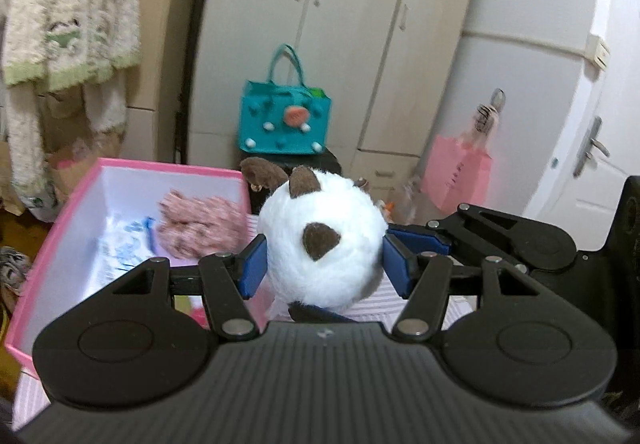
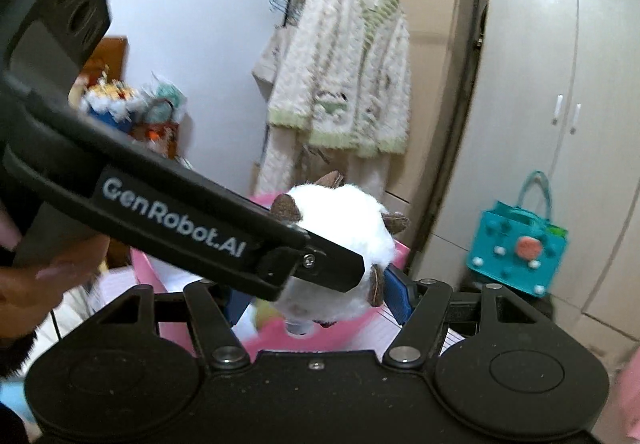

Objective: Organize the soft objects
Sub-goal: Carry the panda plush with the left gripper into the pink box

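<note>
Left tongs (image 1: 322, 260) grasping white plush ball (image 1: 320, 240), right tongs (image 2: 320, 294) seemingly pinching it too; best one lets go, then lower into pink box (image 1: 120, 167).

Plush toy (image 1: 320, 244) fluffy white fur; tool (image 1: 324, 264) matt black plastic.

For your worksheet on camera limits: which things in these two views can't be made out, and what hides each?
- Plush toy: underside hidden by left tool body, left view.
- Pink box: contents motion-blurred, left view; mostly hidden behind the crossing left tool, right view.
- Right tool: left finger covered, so its grip is unclear.
</note>
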Available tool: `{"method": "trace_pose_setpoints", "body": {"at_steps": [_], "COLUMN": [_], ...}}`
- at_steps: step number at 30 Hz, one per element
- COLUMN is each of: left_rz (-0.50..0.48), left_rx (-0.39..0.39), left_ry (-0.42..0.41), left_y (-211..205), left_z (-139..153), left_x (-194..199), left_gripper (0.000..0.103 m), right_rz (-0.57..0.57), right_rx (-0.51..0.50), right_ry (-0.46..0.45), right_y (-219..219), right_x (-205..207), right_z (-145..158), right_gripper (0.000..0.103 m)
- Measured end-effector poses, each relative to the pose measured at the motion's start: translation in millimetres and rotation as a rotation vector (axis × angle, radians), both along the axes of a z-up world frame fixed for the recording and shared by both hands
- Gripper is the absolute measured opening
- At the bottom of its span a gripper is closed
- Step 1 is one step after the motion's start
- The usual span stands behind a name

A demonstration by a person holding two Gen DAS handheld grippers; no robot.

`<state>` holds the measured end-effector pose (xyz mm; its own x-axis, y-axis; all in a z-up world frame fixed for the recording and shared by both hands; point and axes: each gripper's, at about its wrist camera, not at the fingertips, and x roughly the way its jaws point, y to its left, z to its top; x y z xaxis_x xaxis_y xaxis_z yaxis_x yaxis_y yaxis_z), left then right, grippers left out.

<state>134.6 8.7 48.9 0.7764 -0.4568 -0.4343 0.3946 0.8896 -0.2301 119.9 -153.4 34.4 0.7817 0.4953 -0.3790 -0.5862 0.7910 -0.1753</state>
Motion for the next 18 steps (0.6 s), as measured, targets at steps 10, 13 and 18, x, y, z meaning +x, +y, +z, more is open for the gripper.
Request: {"method": "trace_pose_setpoints", "body": {"at_steps": [10, 13, 18], "left_rz": [0.147, 0.196, 0.24], "left_rx": [-0.036, -0.038, -0.056], "left_ry": [0.044, 0.1, 0.193], "left_y": [69.7, 83.6, 103.0], "left_z": [-13.5, -26.1, -51.7], "left_x": [23.1, 36.6, 52.2], "left_gripper": [0.059, 0.059, 0.059], "right_rz": [0.177, 0.219, 0.265], "right_rx": [0.096, 0.106, 0.087], "right_ry": [0.204, 0.303, 0.437], "right_y": [55.3, 70.8, 86.1], "right_x": [55.9, 76.8, 99.8], "right_z": [-7.1, -18.1, -45.1], "right_gripper": [0.071, 0.071, 0.071]}}
